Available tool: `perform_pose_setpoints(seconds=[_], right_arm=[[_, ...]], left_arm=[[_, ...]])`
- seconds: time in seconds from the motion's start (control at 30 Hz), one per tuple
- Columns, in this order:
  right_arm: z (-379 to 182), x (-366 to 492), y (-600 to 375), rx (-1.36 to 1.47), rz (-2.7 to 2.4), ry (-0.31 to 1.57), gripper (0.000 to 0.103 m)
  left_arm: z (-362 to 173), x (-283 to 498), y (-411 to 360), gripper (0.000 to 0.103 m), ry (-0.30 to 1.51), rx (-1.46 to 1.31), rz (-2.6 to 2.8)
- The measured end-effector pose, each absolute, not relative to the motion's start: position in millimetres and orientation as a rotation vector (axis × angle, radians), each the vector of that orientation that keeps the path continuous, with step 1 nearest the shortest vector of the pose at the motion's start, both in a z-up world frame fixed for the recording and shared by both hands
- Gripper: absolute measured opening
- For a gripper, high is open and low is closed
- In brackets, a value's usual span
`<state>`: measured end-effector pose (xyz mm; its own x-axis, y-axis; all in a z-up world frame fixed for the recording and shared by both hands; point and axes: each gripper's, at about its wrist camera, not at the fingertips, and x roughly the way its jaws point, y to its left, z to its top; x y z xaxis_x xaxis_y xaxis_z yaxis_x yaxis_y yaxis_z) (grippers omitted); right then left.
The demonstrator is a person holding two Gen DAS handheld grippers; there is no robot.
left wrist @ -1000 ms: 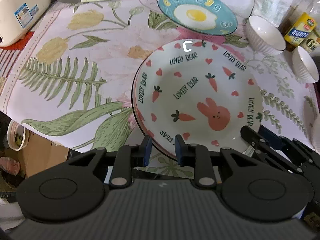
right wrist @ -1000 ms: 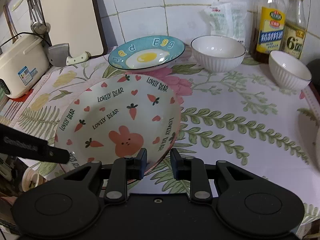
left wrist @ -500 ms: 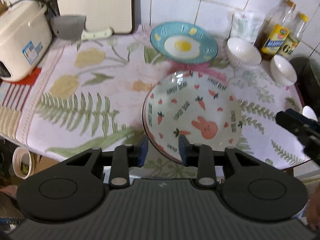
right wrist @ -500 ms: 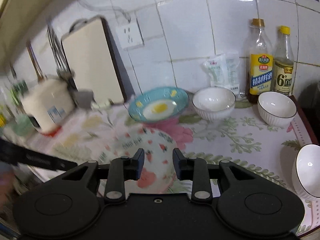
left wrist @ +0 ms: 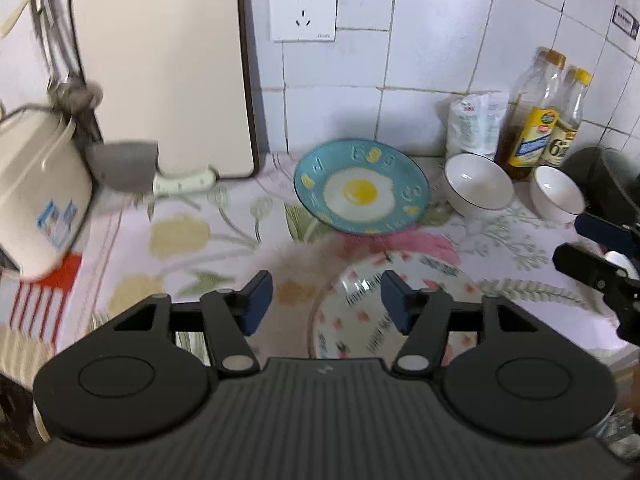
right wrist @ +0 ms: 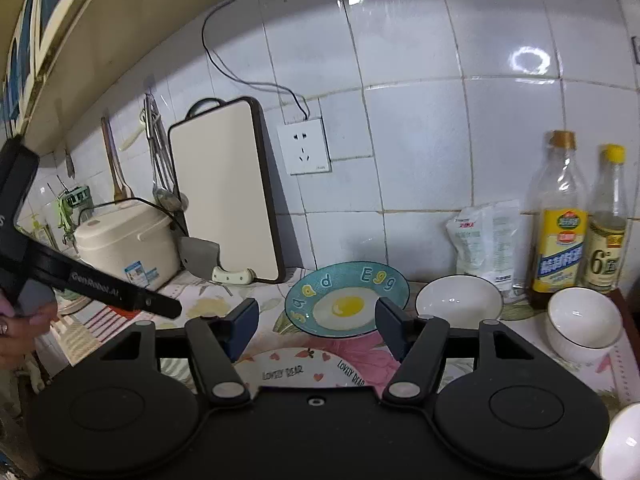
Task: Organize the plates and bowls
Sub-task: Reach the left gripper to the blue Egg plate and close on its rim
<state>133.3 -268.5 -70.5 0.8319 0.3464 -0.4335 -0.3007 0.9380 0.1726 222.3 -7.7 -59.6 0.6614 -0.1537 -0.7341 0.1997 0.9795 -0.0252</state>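
Plates and bowls sit spread over the floral-cloth counter: a white round ceramic plate printed with carrots, hearts and a pink rabbit lies nearest, a blue round plate with a fried-egg picture rests behind it, tilted toward the tiled wall, and two white ribbed ceramic bowls stand to its right by the oil bottles.

A second ago both tools sat low at the rabbit plate's near rim with jaws narrow. Now the left hand-held gripper and the right hand-held gripper have lifted clear, their jaws opening with nothing between them. The plate looks set down and released, so another dish is probably next.

Only the right wrist view shows a third white bowl at the bottom right edge and the person's hand holding the left tool; the left view shows the rabbit plate more fully, though blurred.
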Motion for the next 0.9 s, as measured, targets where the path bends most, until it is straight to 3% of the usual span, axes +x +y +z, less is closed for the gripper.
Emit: perform_pose_setpoints(seconds=[0.27,0.4,0.9], right_arm=[[-117,204,-260,0.059,0.334,0.551,0.072],[-141,243,-263,0.121,0.339,0.622,0.072],[-196,319,-256,0.219,0.252,0.867,0.072]], left_arm=[[-93,279,-3,0.077,0.752,0.059,-0.209],[-111,306,-2,0.080,0.720,0.049,-0.187],[-172,399,-3,0.080,0.778,-0.036,-0.263]])
